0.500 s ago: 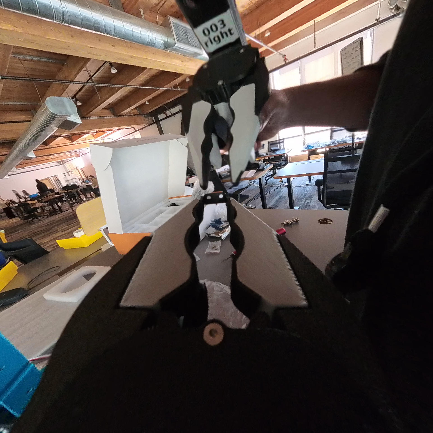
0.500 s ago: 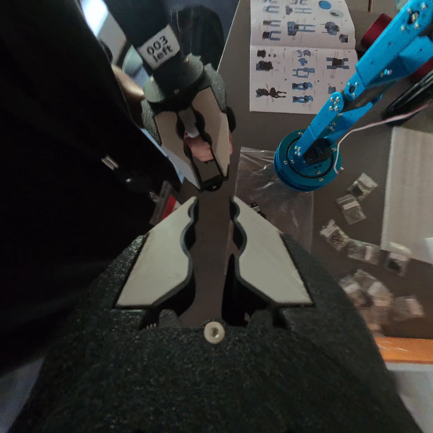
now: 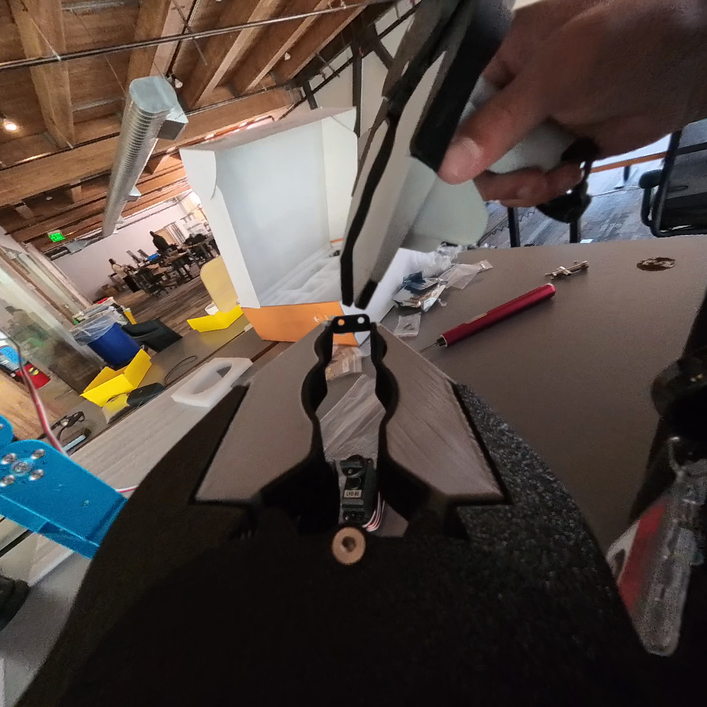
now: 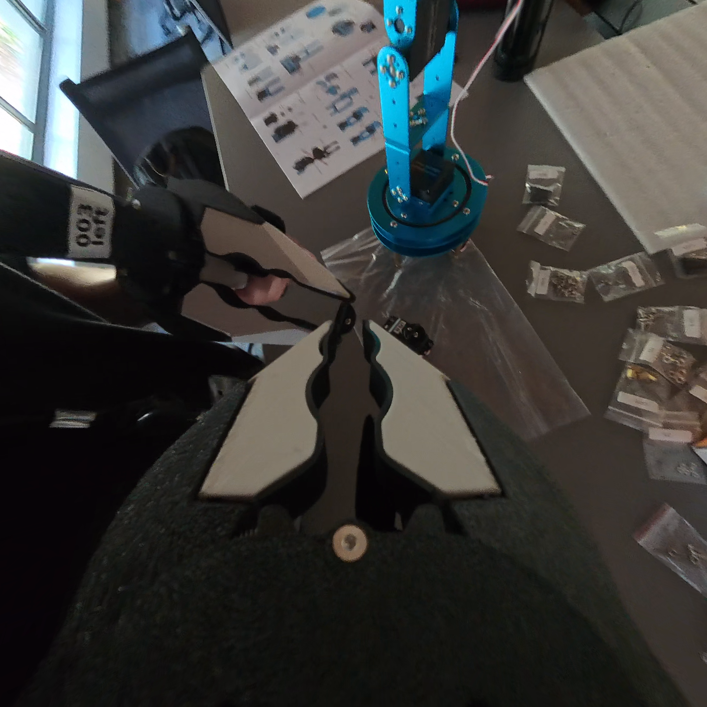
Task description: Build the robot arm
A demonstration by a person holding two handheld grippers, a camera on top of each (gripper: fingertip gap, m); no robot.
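Observation:
My left gripper (image 3: 350, 325) is shut on a small black bracket (image 3: 350, 322) with two holes, pinched at its fingertips. My right gripper (image 4: 347, 325) points down at it from above in the left wrist view (image 3: 355, 302). Its jaws are narrowly apart and its tips are right at the bracket (image 4: 346, 319); I cannot tell if they touch it. A black servo (image 4: 407, 333) lies on a clear plastic bag (image 4: 459, 325) just beyond the tips. It also shows between my left fingers (image 3: 354, 486).
A blue robot arm base (image 4: 424, 214) stands behind the bag. An instruction sheet (image 4: 306, 95) lies far left, several small parts bags (image 4: 554, 283) and white foam (image 4: 631, 114) to the right. A red screwdriver (image 3: 497, 319) and an open white box (image 3: 275, 214) are on the grey table (image 3: 554, 382). Less than 4 cm separates the two grippers' tips.
The two grippers have come together, so their tips now meet at the bracket. The right jaws have narrowed. The left gripper has tilted down toward the table.

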